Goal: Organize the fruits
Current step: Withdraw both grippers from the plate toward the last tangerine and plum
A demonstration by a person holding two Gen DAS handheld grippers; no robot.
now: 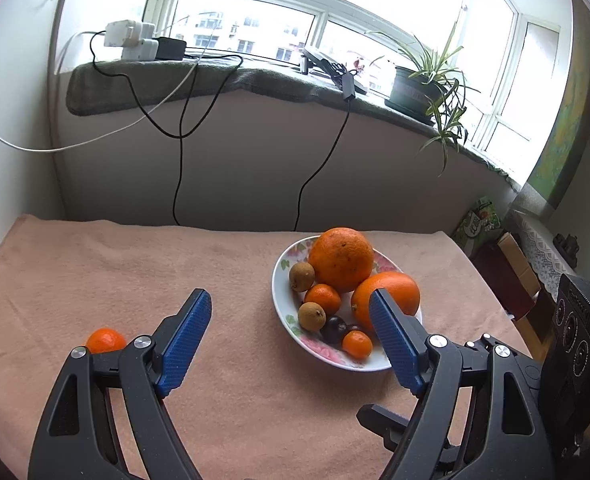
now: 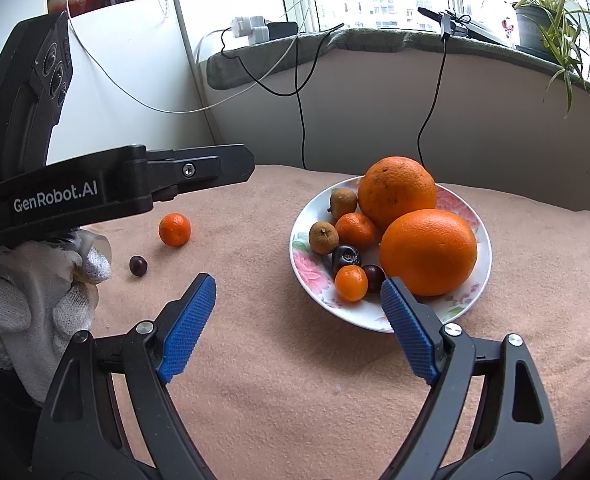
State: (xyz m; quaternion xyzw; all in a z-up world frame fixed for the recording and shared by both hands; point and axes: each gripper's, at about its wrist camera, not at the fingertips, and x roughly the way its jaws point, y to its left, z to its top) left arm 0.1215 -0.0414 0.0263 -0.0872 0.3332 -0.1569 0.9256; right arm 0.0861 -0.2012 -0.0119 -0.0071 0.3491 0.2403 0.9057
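Note:
A flowered plate (image 1: 285, 306) (image 2: 307, 272) on the peach cloth holds two large oranges (image 1: 341, 260) (image 2: 429, 252), small mandarins (image 1: 323, 299) (image 2: 351, 283), two brown longans (image 1: 311, 316) (image 2: 323, 237) and dark fruits (image 1: 333, 328) (image 2: 345, 258). A loose mandarin (image 1: 105, 340) (image 2: 174, 230) and a dark cherry-like fruit (image 2: 138, 265) lie on the cloth left of the plate. My left gripper (image 1: 291, 306) is open and empty, above the cloth beside the plate. My right gripper (image 2: 299, 286) is open and empty, in front of the plate.
A peach cloth (image 1: 135, 264) (image 2: 275, 360) covers the table. Behind it a wall carries dangling cables (image 1: 179, 160); the sill holds chargers (image 1: 135, 40) and a potted plant (image 1: 427, 84). A gloved hand (image 2: 35, 304) holds the left gripper's body (image 2: 115, 188) at the left.

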